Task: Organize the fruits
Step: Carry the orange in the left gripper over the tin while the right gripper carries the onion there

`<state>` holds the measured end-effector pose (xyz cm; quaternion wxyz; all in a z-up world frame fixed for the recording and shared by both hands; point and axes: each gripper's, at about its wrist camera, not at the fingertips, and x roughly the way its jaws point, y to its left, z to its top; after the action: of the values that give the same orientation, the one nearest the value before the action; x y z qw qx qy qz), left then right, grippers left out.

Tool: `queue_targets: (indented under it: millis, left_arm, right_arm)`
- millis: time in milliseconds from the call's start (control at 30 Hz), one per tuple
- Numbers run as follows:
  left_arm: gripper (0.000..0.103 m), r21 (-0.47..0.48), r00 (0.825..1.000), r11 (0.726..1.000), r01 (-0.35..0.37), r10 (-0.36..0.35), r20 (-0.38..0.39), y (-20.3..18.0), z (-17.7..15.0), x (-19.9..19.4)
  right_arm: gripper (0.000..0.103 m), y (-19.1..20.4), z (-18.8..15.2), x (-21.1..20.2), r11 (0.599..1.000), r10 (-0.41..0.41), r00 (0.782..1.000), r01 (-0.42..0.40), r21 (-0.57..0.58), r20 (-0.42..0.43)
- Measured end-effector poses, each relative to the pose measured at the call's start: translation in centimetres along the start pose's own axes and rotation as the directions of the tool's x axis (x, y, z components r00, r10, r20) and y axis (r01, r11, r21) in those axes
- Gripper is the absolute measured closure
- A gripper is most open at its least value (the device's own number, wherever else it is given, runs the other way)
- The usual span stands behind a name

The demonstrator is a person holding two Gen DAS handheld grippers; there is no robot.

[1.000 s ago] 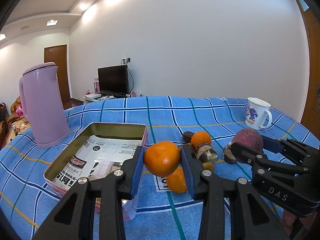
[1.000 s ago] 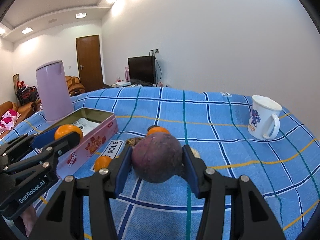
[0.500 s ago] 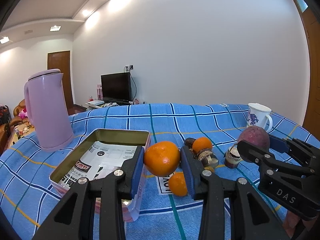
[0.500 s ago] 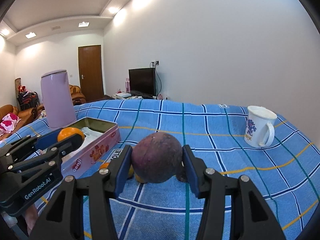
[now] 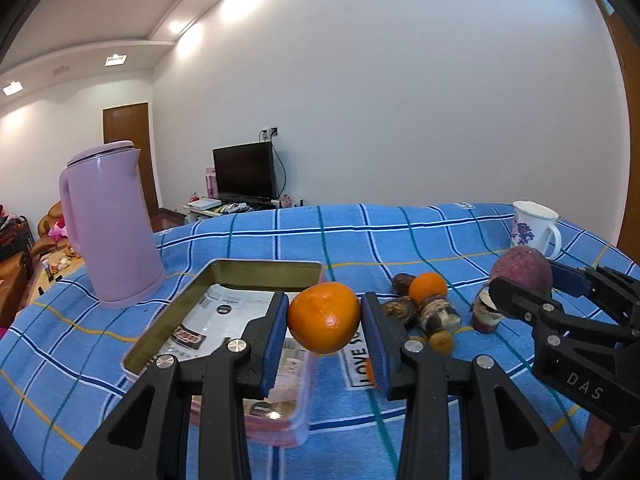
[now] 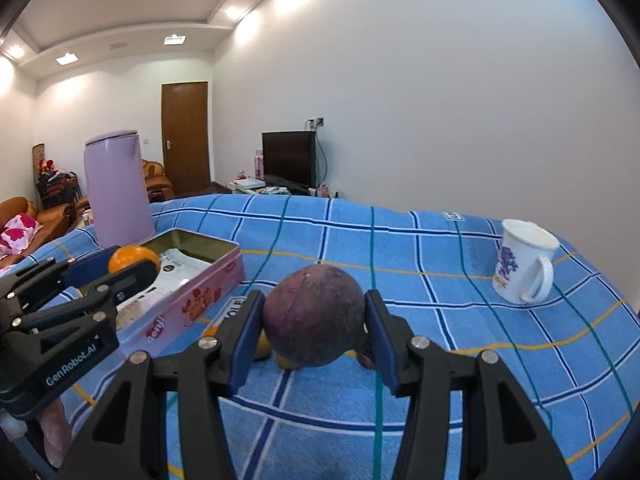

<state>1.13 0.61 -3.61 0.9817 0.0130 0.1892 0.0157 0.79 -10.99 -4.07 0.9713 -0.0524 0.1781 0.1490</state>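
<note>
My left gripper (image 5: 324,330) is shut on an orange (image 5: 323,317) and holds it in the air over the near right edge of the pink tin (image 5: 224,276). My right gripper (image 6: 314,320) is shut on a round purple fruit (image 6: 314,314), lifted above the blue checked cloth (image 6: 440,264). The right gripper also shows in the left wrist view (image 5: 524,280), the left one in the right wrist view (image 6: 132,266). A small orange (image 5: 427,287) and several dark fruits (image 5: 436,316) lie on the cloth between them.
A lilac kettle (image 5: 108,224) stands left of the tin. A white printed mug (image 6: 522,266) stands at the far right. The tin holds printed paper (image 5: 224,312). A white label (image 5: 358,356) lies by the tin. The table's far edge drops off toward a TV.
Both grippers have risen with their fruit, so the table and the loose fruit now sit lower in both views. Both grips are unchanged.
</note>
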Motion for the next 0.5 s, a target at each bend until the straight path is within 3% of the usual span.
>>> queue_targets:
  millis: [500]
  left_arm:
    - [0.064,-0.018,0.997,0.997,-0.071,0.070,-0.033,5.8,2.1,0.8]
  right_arm:
    - [0.050,4.1,3.3,3.0,0.994,0.085,0.996,-0.087,-0.072,-0.037]
